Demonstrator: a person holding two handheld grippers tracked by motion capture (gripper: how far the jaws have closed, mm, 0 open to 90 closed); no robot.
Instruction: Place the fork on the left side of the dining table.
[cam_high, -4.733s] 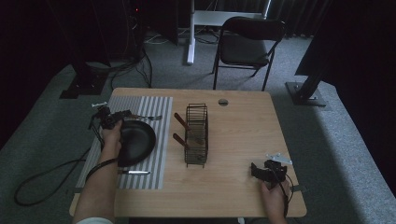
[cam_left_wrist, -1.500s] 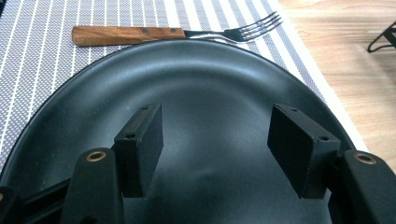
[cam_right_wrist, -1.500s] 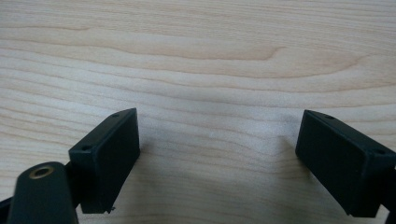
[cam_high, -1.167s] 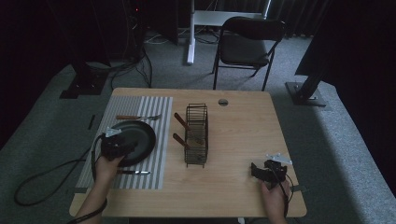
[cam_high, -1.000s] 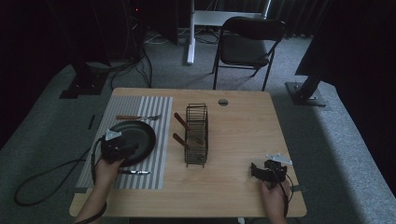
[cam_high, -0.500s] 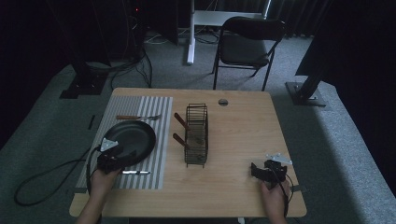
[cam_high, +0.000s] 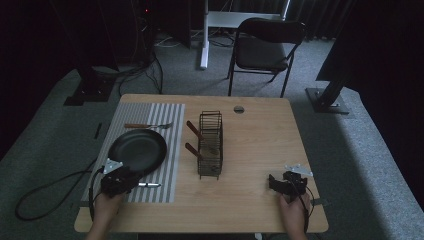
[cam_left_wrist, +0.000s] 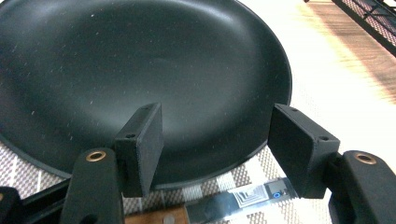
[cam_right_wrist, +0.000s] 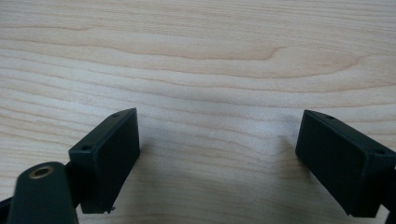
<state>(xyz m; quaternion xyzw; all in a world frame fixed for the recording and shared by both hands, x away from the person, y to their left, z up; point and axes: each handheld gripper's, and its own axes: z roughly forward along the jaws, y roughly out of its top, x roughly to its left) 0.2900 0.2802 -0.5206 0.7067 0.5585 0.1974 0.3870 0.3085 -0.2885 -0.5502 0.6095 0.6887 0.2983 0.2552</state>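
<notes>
Left gripper (cam_high: 131, 179) at near rim of black plate (cam_high: 137, 150), jaws apart, nothing clamped.
Plate flat on striped placemat (cam_high: 172, 150), left part of wooden table (cam_high: 260, 150); knife (cam_left_wrist: 219, 205) with wooden handle lying on mat just below plate rim, under the left jaws. Fork (cam_high: 147, 125) on mat beyond plate. Wire rack (cam_high: 210, 145) upright mid-table with wooden-handled utensils inside. Right gripper (cam_high: 280, 184) resting low over bare tabletop at near right corner, well apart from plate, jaws wide apart and empty.
</notes>
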